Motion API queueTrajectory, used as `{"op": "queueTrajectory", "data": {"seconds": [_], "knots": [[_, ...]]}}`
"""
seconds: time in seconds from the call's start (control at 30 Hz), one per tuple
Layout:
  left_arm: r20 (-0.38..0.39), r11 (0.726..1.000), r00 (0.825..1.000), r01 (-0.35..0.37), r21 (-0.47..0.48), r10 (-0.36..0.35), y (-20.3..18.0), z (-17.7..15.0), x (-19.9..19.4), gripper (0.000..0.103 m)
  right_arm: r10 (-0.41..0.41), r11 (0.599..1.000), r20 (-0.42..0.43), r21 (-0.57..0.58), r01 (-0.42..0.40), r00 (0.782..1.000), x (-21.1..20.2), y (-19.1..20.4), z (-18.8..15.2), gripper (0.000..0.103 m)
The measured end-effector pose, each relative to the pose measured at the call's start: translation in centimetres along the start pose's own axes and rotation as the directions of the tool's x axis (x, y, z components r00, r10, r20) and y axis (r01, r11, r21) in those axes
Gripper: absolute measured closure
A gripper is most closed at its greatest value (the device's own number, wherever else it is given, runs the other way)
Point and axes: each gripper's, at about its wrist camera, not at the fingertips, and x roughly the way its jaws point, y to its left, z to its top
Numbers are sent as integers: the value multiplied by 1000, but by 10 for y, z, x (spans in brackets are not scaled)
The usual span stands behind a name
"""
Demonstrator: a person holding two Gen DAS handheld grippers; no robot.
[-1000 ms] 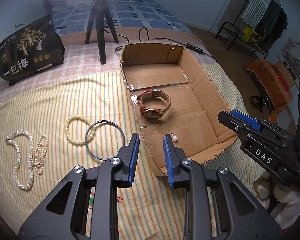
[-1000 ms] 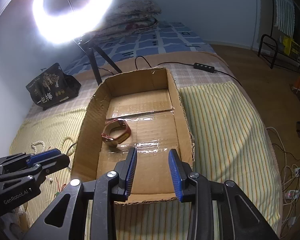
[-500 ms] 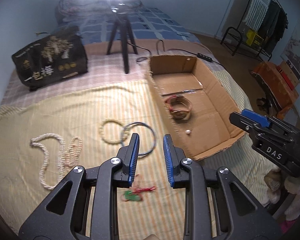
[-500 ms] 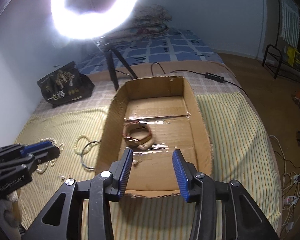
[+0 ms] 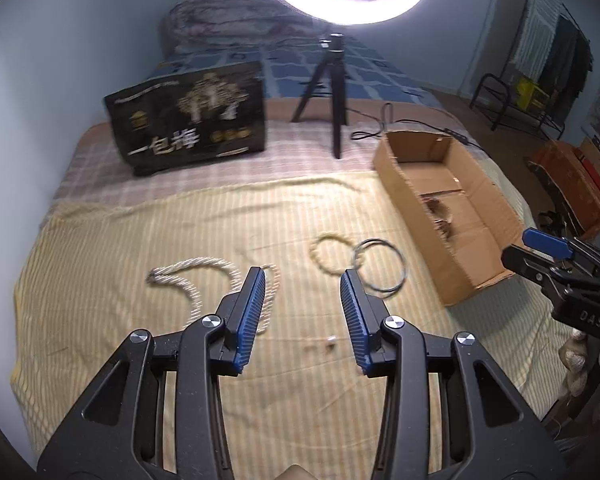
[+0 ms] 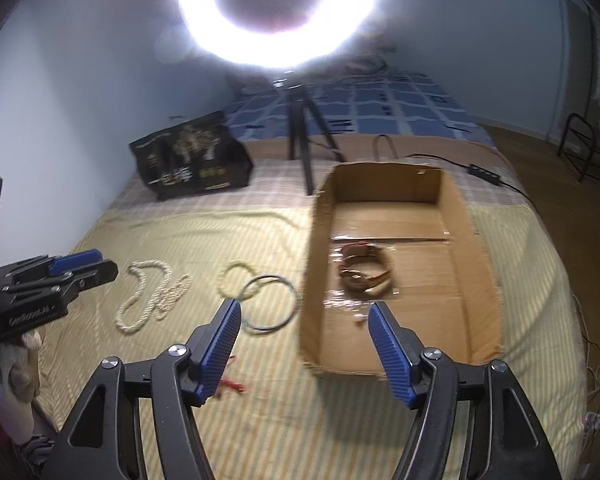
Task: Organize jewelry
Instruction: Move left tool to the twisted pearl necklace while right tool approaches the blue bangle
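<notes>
A cardboard box [image 6: 472, 264] lies on the striped cloth and holds a brown watch [image 6: 366, 272] and a small pearl [image 6: 358, 320]. The box [image 5: 416, 208] also shows at the right in the left wrist view. Left of it lie a pearl necklace [image 5: 192, 280], a cream bead bracelet [image 5: 328, 256], a thin metal hoop [image 5: 380, 266] and a tiny pale piece [image 5: 331, 340]. A red cord piece [image 6: 232, 384] lies by my right gripper. My left gripper [image 5: 303, 312] is open and empty above the cloth. My right gripper [image 6: 304, 344] is open and empty over the box's near left corner.
A black printed bag [image 5: 188, 124] stands at the back left. A ring light on a black tripod [image 5: 332, 92] stands behind the box, with a cable and power strip [image 6: 486, 172]. The bed edge drops off to the right.
Both grippers have opened wider. The left gripper has swung left and back from the box toward the loose jewelry. The right gripper has pulled back and turned left, so the cloth's jewelry now shows.
</notes>
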Motion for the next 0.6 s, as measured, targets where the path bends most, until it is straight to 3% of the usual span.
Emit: {"op": "queueTrajectory", "data": {"seconds": [0.2, 0.27, 0.6], "knots": [[-40, 997, 999, -31, -64, 29, 38, -8, 2, 63, 59, 997, -49, -48, -62, 997, 13, 31, -5, 31], [-59, 996, 998, -41, -85, 36, 51, -11, 5, 63, 74, 996, -66, -49, -77, 995, 18, 38, -7, 21], [-146, 975, 989, -59, -212, 28, 106, -27, 20, 63, 120, 992, -127, -7, -122, 985, 52, 56, 3, 20]]}}
